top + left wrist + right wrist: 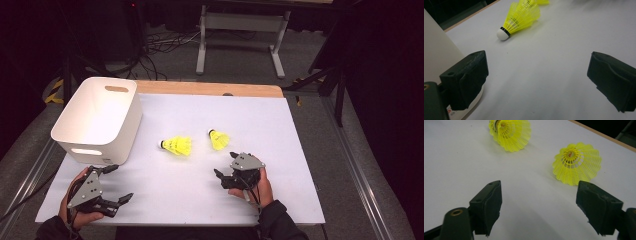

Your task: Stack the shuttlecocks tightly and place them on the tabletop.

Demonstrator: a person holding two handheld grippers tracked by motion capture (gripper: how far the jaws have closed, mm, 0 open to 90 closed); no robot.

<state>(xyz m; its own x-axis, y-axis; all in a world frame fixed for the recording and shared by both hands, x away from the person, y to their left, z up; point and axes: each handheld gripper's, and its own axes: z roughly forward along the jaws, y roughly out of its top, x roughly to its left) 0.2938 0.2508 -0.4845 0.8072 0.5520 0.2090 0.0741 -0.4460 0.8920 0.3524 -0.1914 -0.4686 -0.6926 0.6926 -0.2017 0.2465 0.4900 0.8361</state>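
We find two shuttlecocks side by side at mid-bench (280, 150), the left shuttlecock (176, 145) near the bin (98, 120) at the far-left corner, the right shuttlecock (219, 139) just beyond the right gripper (226, 171).

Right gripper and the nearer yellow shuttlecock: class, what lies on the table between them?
Nothing. In the right gripper view, bare white table runs from the open right gripper to the nearer shuttlecock; the high view agrees.

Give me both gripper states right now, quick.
Left gripper: open, holding nothing, near the white bin.
Right gripper: open, holding nothing, facing the two yellow shuttlecocks.
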